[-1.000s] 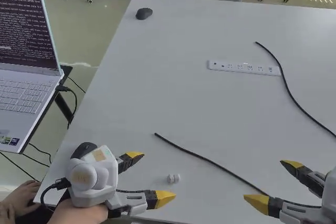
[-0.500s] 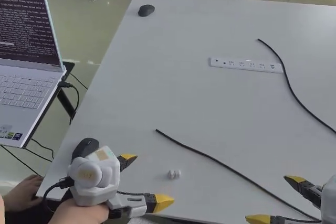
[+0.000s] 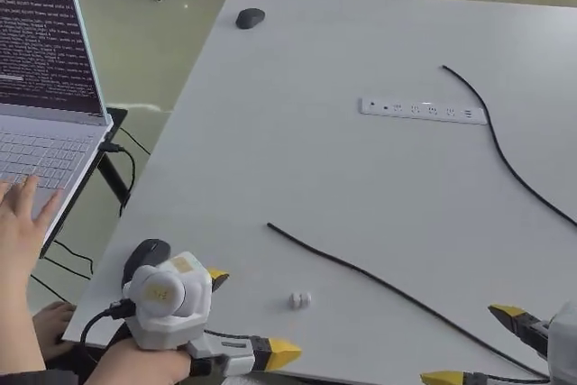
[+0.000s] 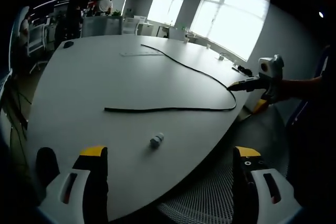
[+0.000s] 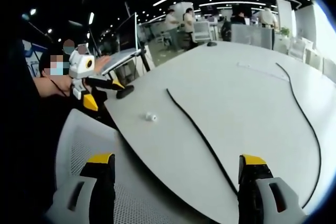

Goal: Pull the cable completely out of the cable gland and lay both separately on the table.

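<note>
The left gripper (image 3: 251, 313) hovers at the near edge of the white table (image 3: 297, 160) with its yellow-tipped jaws spread wide and nothing between them. Just ahead of those jaws, roughly on their centre line in the left gripper view, the small white cable gland (image 3: 300, 299) lies by itself on the tabletop. The black cable (image 3: 379, 281) lies just beyond the gland, apart from it and not threaded through it, crossing in front of the left gripper from a free end ahead of it toward the right gripper (image 3: 473, 344). The right gripper is also spread open and holds nothing; in its own view the cable runs along the table between its two jaws, lying flat and not pinched. In the left gripper view the cable bends back sharply near the right gripper's tips and runs on across the table toward a white power strip (image 3: 424, 112), which lies well ahead of both grippers. A dark mouse (image 3: 144, 254) sits just beside the left gripper's body at the table's corner, and a second mouse (image 3: 250, 17) rests far ahead near the opposite edge. Off to the left gripper's outer side, a hand (image 3: 22, 223) rests on the keyboard of an open laptop (image 3: 45, 69).
</note>
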Demonstrator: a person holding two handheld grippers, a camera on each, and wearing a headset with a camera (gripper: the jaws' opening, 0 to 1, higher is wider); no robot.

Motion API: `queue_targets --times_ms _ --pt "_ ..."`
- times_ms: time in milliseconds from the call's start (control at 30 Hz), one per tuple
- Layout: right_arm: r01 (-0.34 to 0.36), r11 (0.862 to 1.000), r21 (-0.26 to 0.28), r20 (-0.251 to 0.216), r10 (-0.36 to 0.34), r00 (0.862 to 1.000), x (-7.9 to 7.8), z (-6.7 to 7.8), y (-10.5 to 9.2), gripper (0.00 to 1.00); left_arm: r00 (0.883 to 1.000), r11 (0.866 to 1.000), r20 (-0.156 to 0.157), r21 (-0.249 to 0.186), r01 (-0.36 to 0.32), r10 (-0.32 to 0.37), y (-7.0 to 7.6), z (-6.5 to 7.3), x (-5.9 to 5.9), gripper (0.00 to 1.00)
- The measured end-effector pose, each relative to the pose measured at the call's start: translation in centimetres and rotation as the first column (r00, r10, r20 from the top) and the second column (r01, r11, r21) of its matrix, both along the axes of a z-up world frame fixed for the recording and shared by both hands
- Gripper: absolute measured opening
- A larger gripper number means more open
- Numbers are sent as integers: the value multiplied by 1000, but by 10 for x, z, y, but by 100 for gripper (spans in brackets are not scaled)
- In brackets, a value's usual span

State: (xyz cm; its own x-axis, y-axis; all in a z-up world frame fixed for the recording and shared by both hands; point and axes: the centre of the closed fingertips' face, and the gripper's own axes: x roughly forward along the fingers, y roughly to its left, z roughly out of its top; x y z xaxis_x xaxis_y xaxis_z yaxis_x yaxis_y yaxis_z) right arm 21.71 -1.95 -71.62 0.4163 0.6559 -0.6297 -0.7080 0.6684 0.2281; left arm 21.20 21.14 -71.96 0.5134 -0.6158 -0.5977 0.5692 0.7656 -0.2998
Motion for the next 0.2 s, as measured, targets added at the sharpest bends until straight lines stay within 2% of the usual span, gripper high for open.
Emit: queue_targets --times_ms 67,200 --pt "-1 1000 -4 -4 1 1000 0 -1 -2 99 1000 1000 6 5 7 -7 -1 0 0 99" --pt "4 1000 0 -14 -4 1000 -2 -2 -4 99 1000 1000 -8 -12 14 -14 -4 0 -1 99"
